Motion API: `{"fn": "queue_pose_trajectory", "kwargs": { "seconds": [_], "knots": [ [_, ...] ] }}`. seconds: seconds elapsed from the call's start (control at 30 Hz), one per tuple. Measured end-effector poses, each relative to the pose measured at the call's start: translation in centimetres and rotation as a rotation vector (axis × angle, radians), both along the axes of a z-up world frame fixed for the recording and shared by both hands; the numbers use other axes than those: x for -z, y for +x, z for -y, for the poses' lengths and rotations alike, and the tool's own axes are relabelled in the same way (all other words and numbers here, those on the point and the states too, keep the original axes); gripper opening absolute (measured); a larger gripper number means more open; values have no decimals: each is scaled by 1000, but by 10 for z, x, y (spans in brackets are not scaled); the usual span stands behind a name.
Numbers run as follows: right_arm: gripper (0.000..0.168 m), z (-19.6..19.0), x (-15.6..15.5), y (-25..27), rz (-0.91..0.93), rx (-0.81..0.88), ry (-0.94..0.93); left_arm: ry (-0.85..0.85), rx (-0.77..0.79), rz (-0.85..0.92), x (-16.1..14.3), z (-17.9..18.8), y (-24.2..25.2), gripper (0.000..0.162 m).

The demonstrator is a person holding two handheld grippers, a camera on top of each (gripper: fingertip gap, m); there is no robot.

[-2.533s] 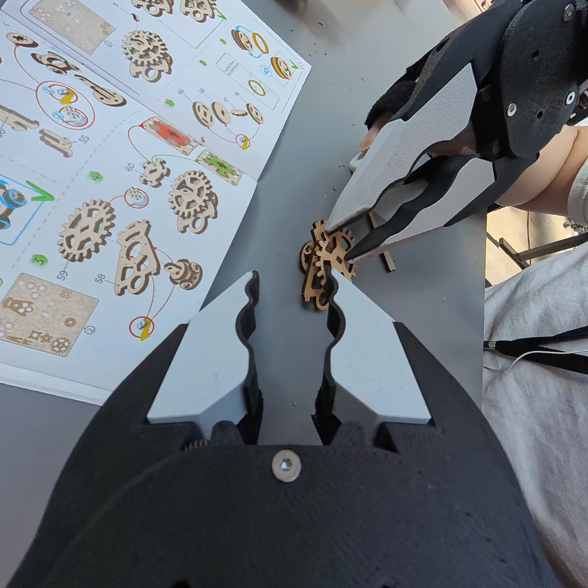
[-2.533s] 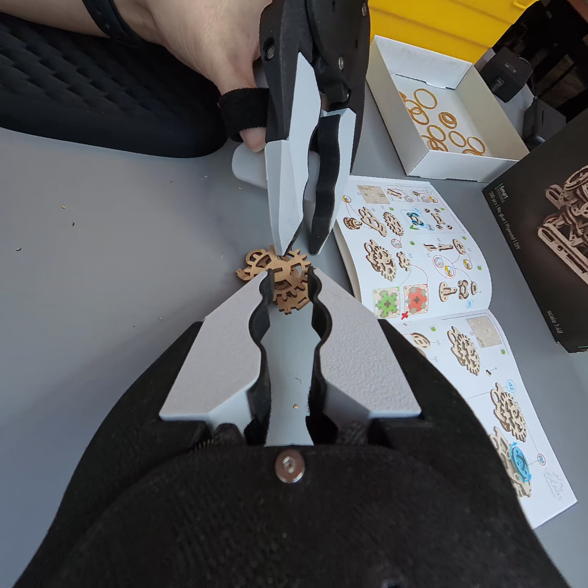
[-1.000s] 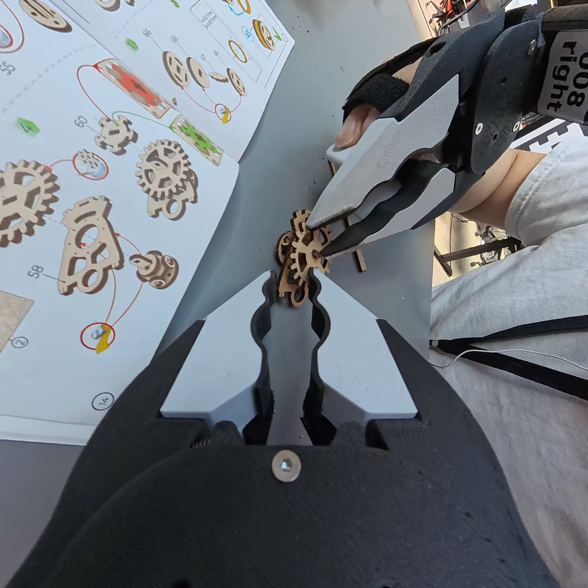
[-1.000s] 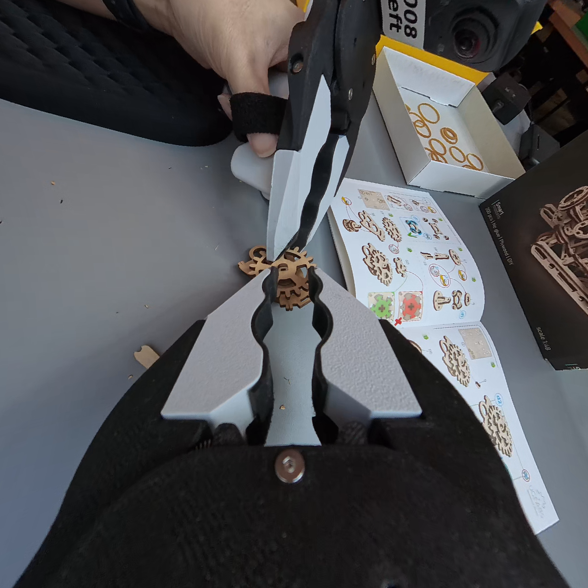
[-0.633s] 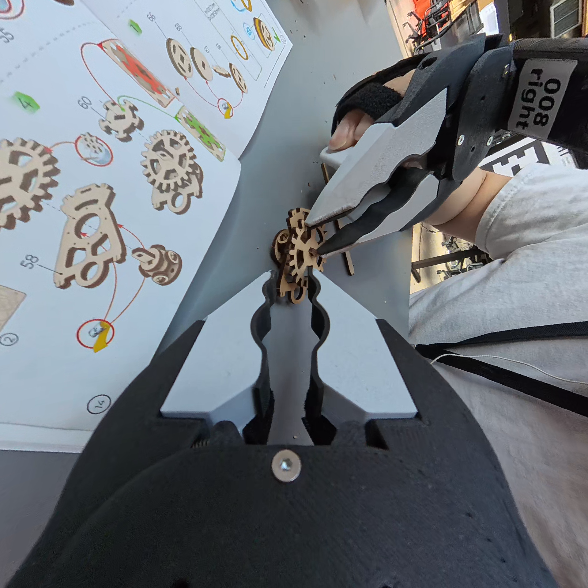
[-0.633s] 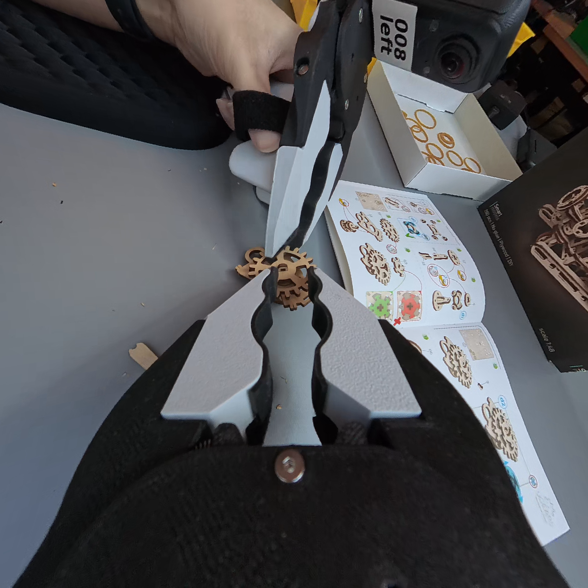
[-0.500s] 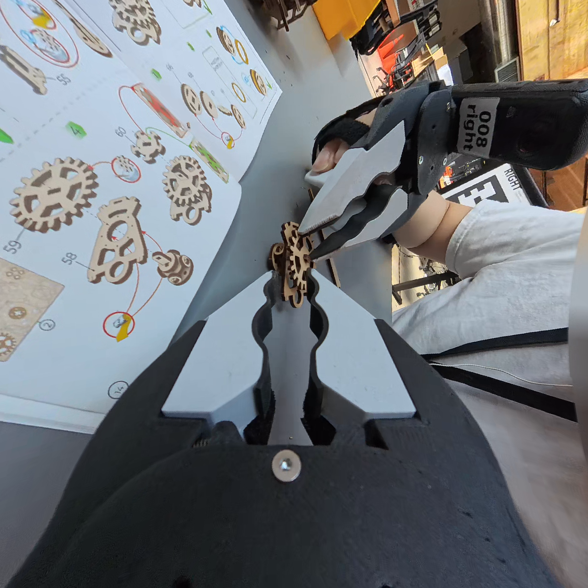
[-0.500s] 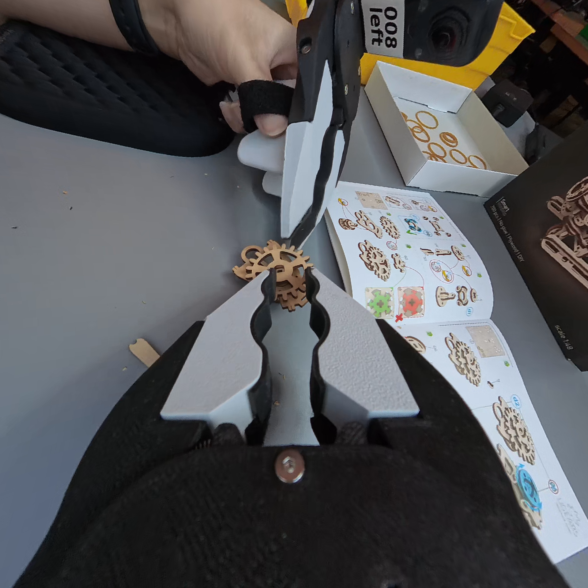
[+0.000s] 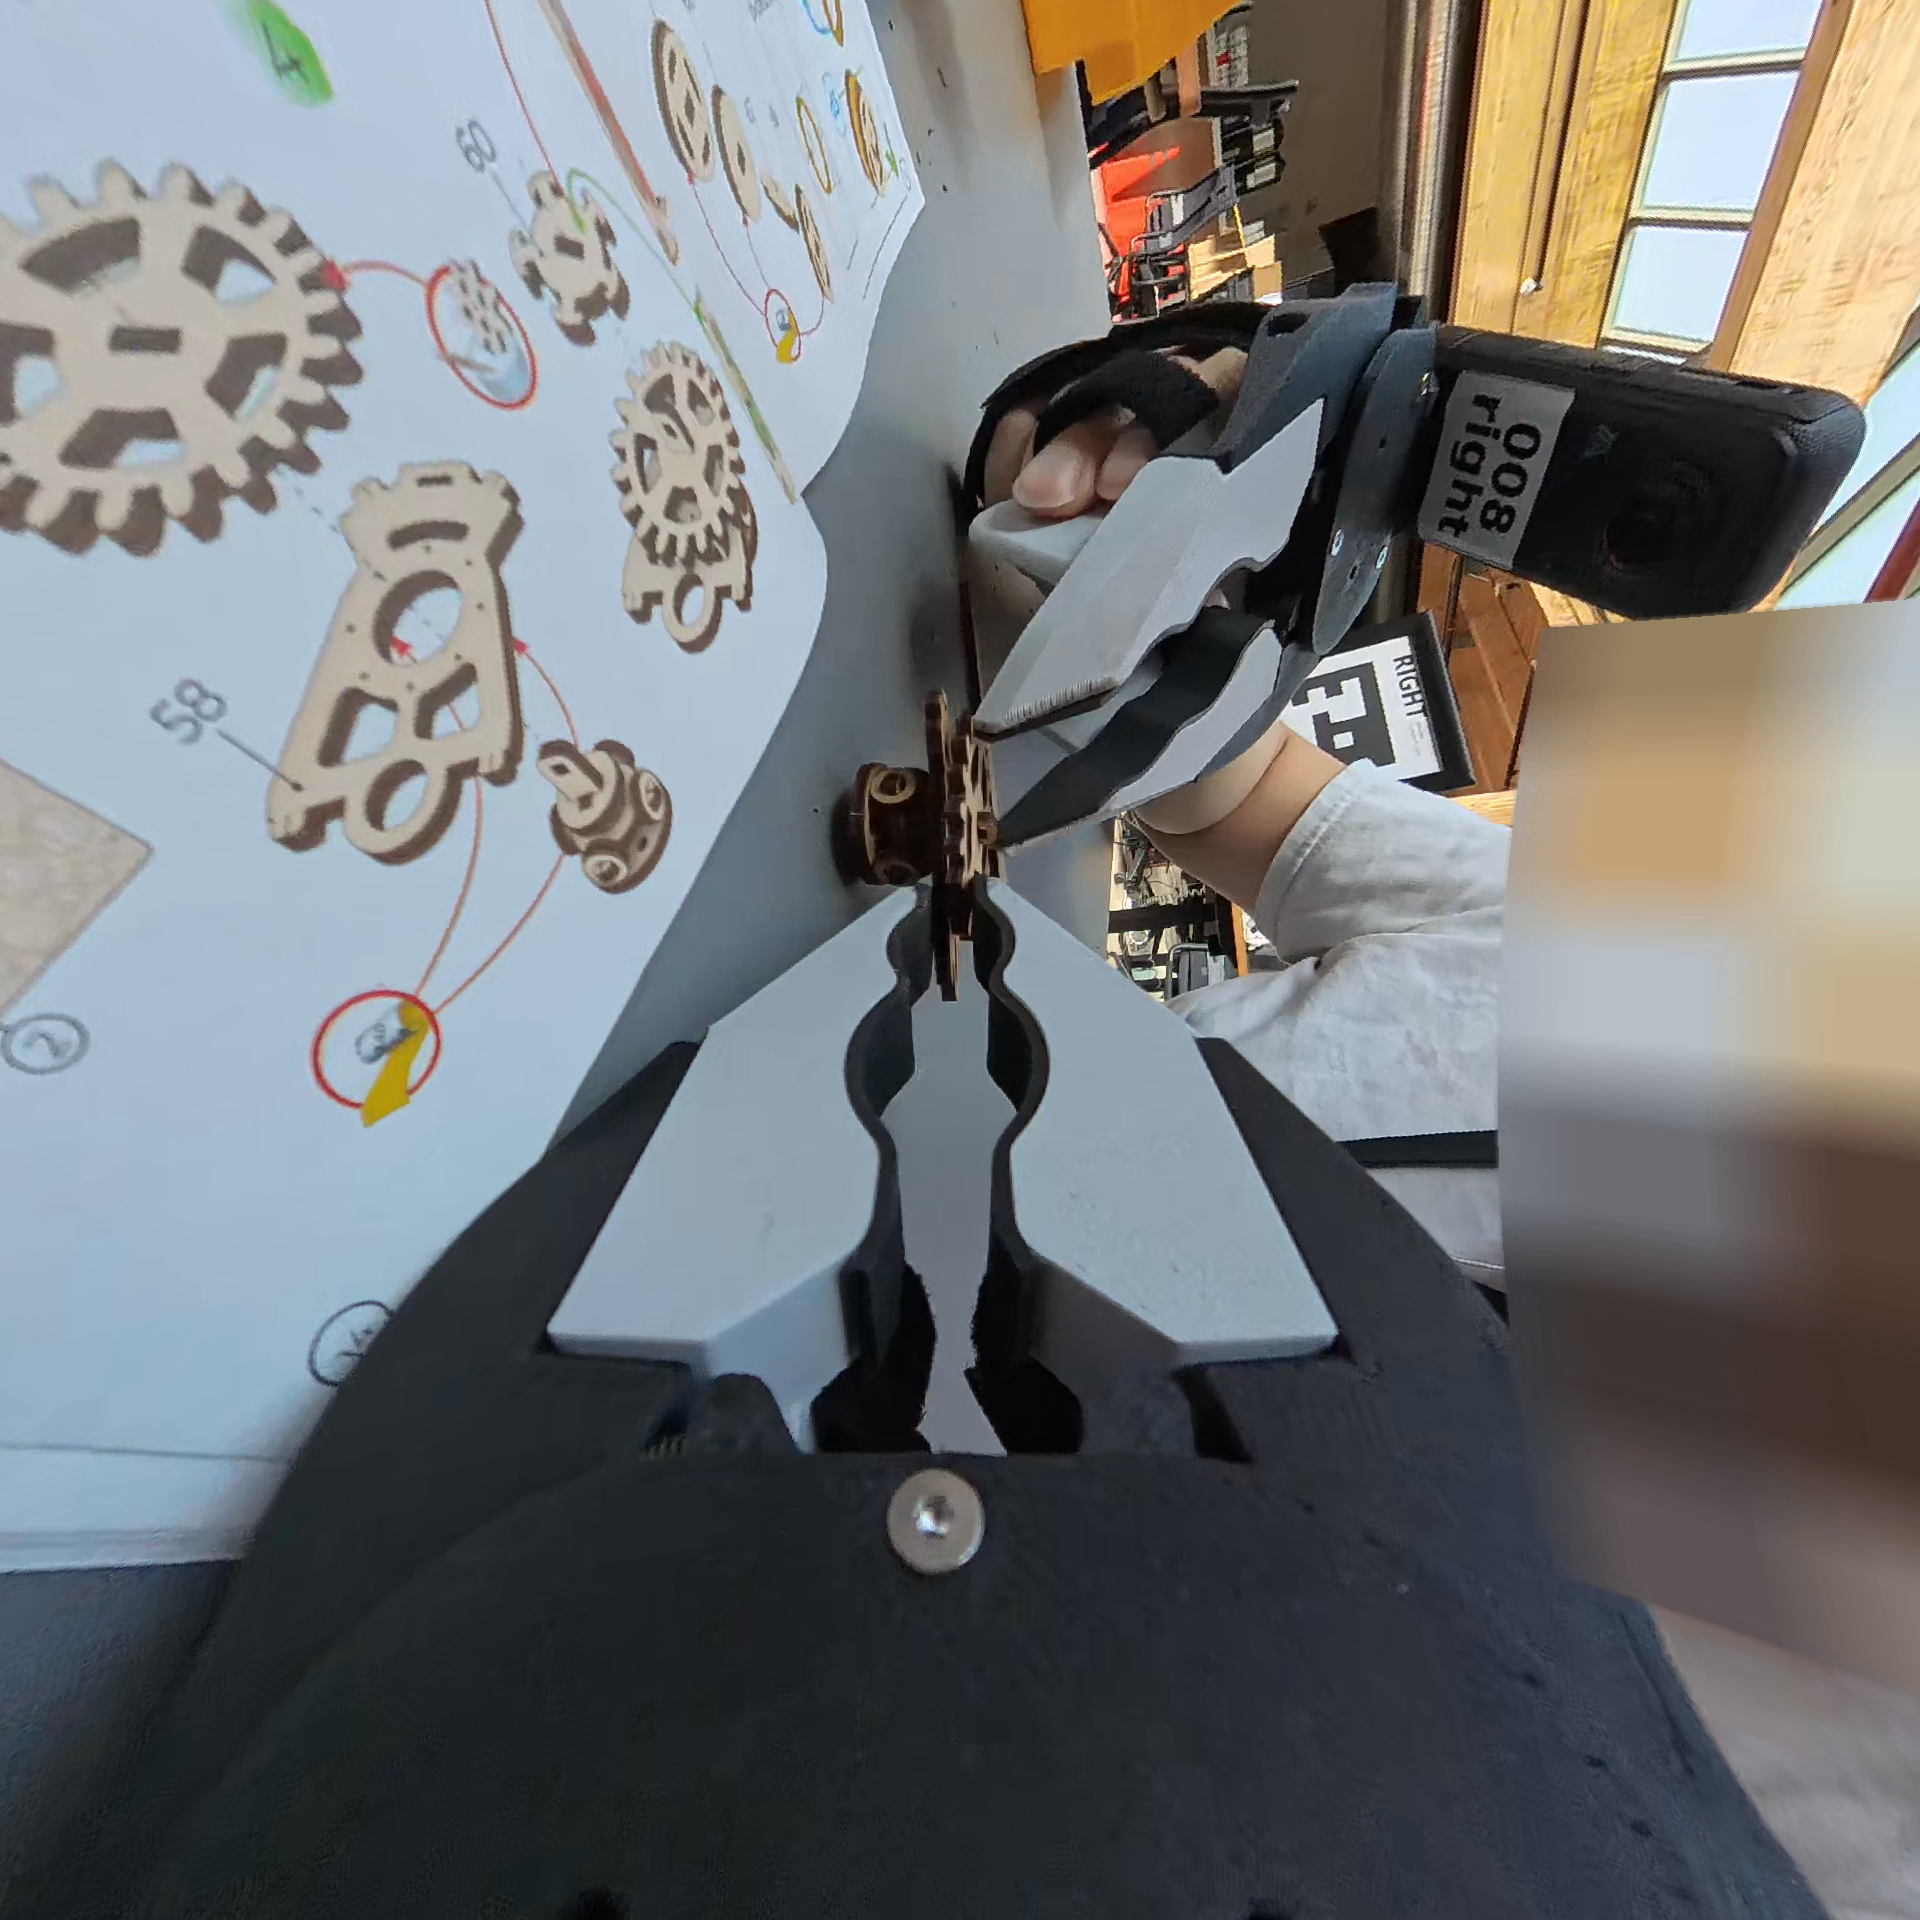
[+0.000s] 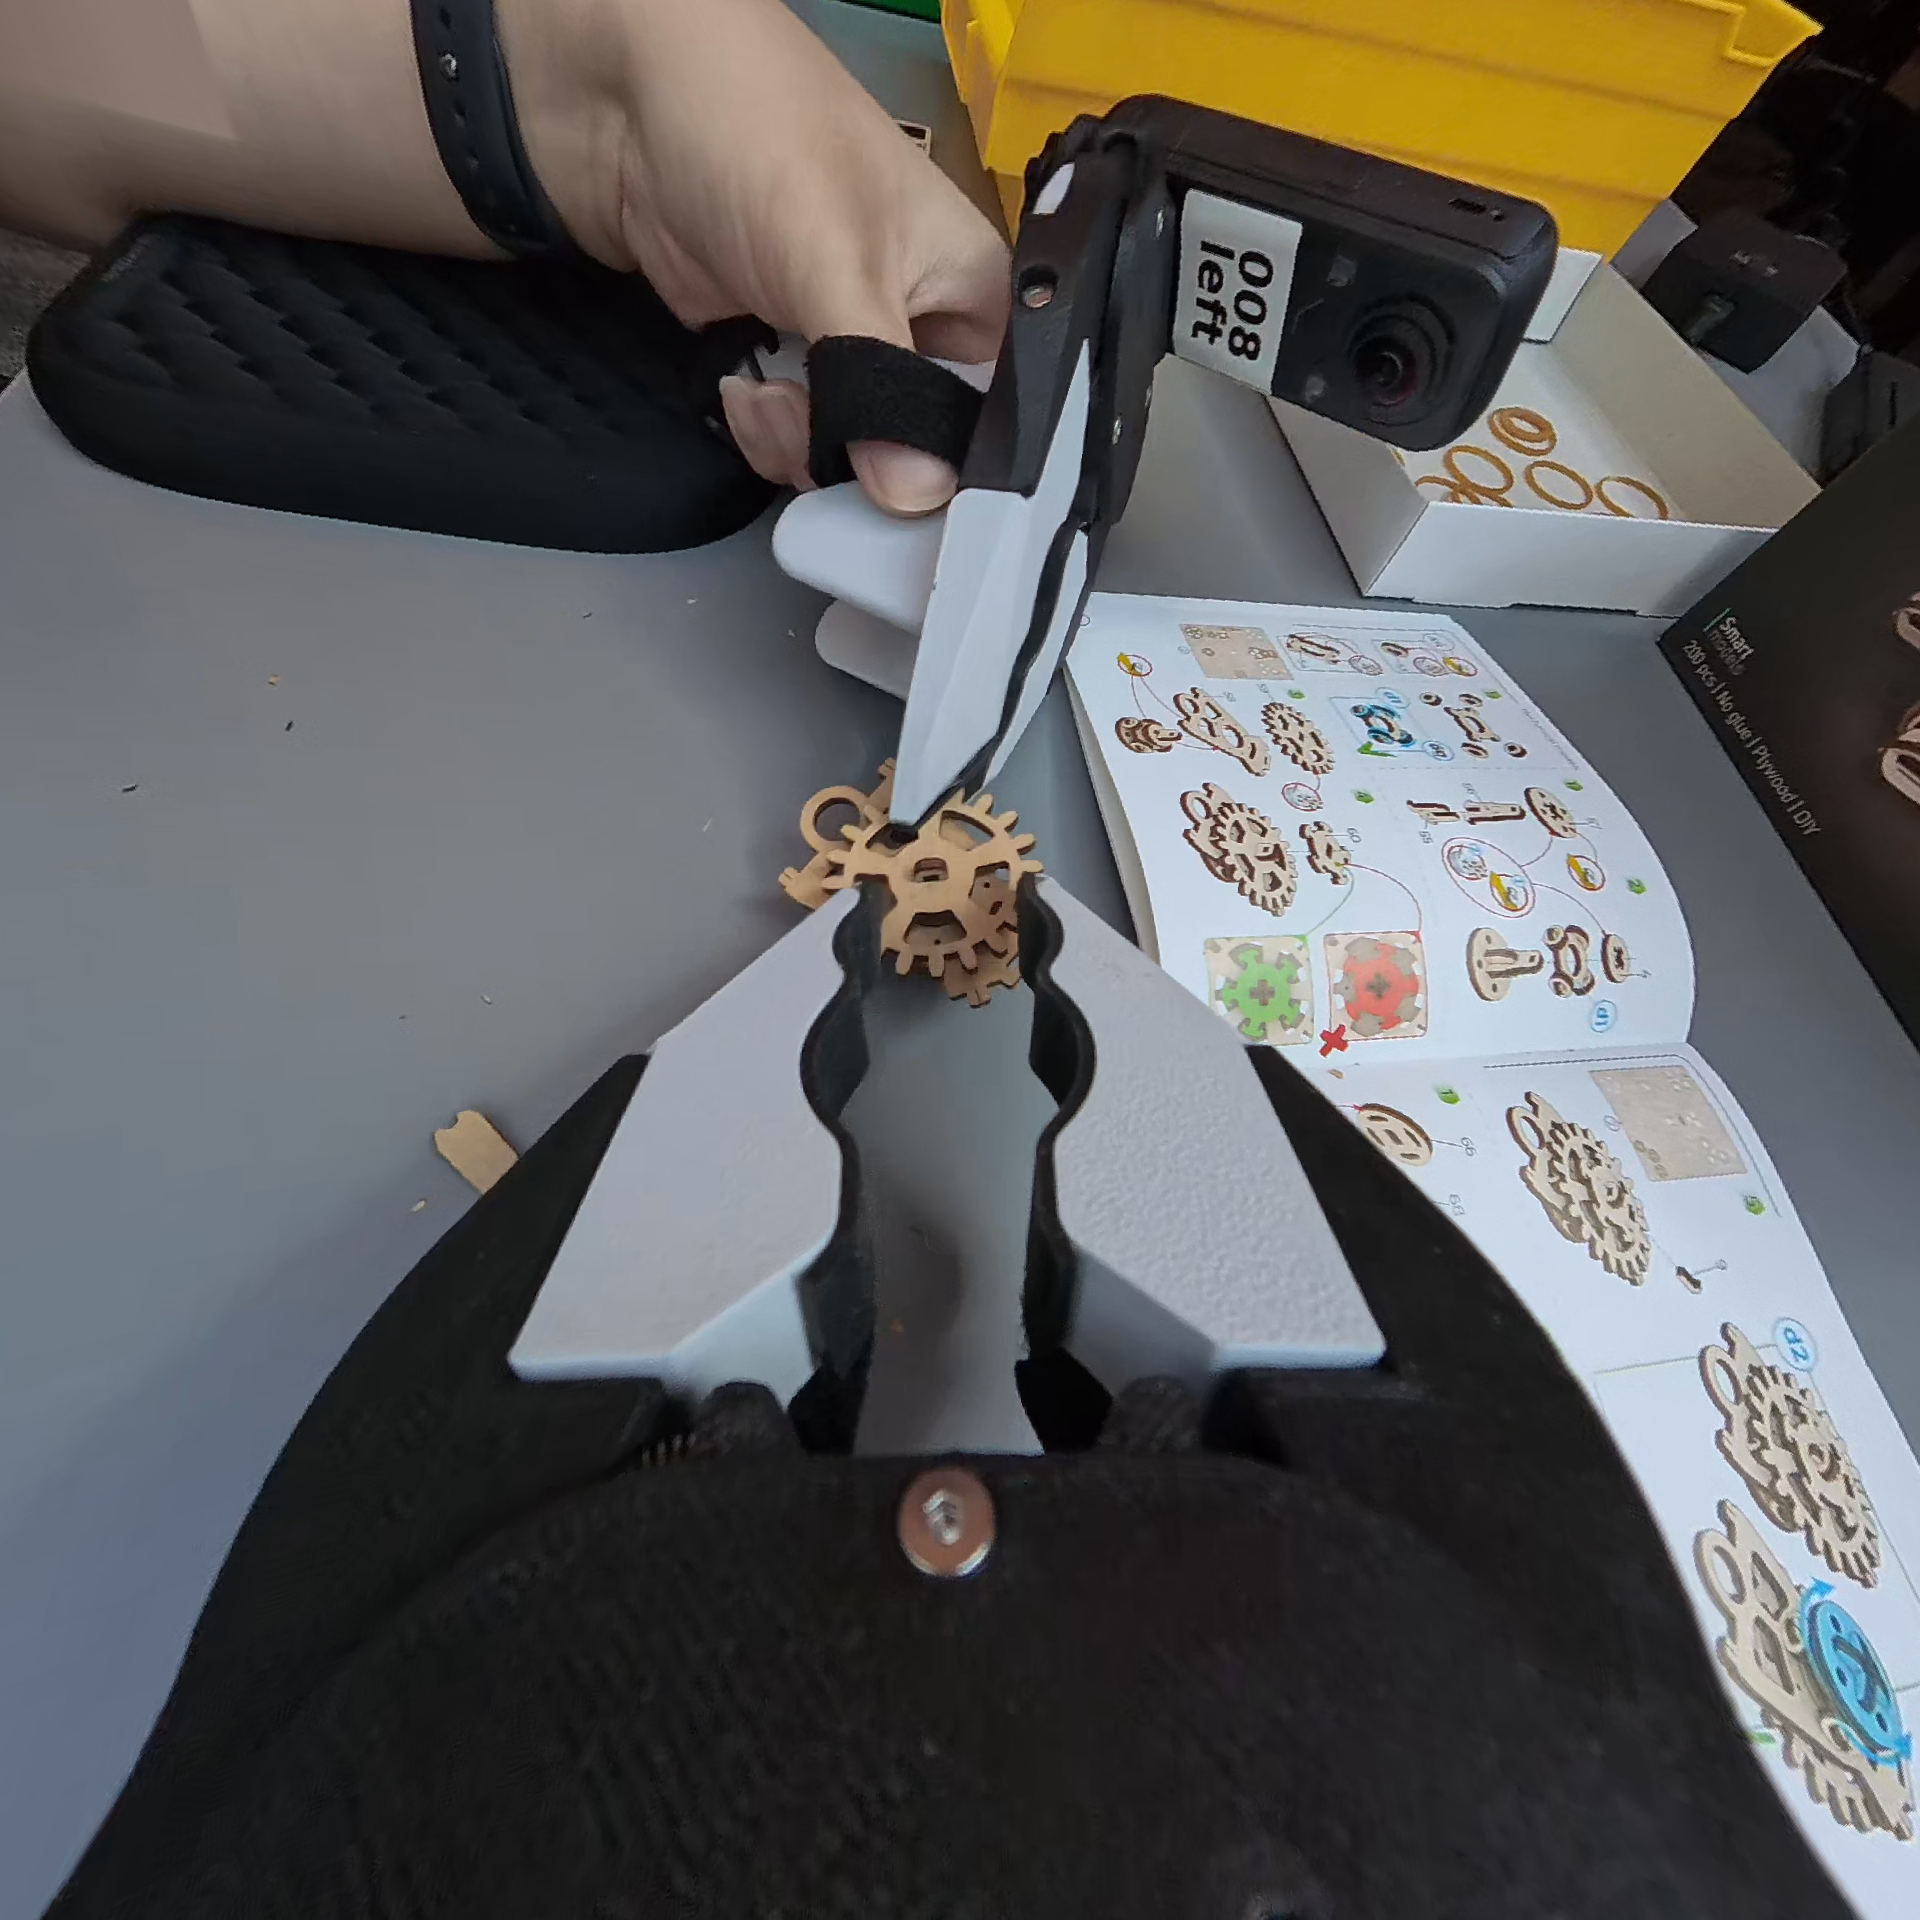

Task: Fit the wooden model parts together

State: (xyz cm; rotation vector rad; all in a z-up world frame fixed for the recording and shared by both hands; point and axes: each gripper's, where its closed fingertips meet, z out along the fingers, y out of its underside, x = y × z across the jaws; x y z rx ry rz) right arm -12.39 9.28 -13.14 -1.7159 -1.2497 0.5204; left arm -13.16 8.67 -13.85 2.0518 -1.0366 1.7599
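Observation:
A small wooden gear assembly (image 10: 930, 883) of stacked cogs on a flat looped plate is held just above the grey table (image 10: 364, 831). My right gripper (image 10: 940, 899) is shut on the cogs from the near side. My left gripper (image 10: 920, 821) comes down from above and pinches the assembly's far edge. In the left wrist view the assembly (image 9: 914, 831) shows edge-on with a dark round hub on its left. My left gripper (image 9: 951, 909) is shut on its thin plate. My right gripper (image 9: 987, 779) grips the cogs from the upper right.
An open instruction booklet (image 10: 1455, 883) lies to the right; it fills the left of the left wrist view (image 9: 312, 623). Behind it stand a white box of wooden rings (image 10: 1507, 561), a yellow bin (image 10: 1351, 83) and a black kit box (image 10: 1818, 727). A black pad (image 10: 364, 395) lies at the back left. A wooden scrap (image 10: 473, 1148) lies near my right gripper. Less than 4 cm separates the two grippers' tips. It is some 8 cm from my right tips to the wooden scrap (image 10: 473, 1148).
Both grippers have kept hold of the assembly. It has turned, so it is now edge-on to the left camera and its cog face is toward the right camera. My left gripper has tilted.

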Motion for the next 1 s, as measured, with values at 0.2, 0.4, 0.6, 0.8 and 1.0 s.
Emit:
{"fn": "queue_pose_trajectory", "kwargs": {
  "seconds": [0.2, 0.4, 0.6, 0.8, 1.0],
  "knots": [
    [51, 7, 2, 2, 141, -55, 190, -9, -18, 1, -1, -2, -3, 4],
    [38, 11, 8, -7, 250, -93, 317, -26, -8, -10, 0, 1, -5, 4],
    [39, 10, 16, -7, 263, -82, 273, 142, -37, -53, 4, -4, -15, 25],
    [39, 12, 12, -12, 222, -90, 271, 138, 5, -74, 7, 6, -17, 22],
    [37, 3, 14, -16, 307, -52, 384, 9, -11, -33, 0, 4, -17, 10]
  ]
}}
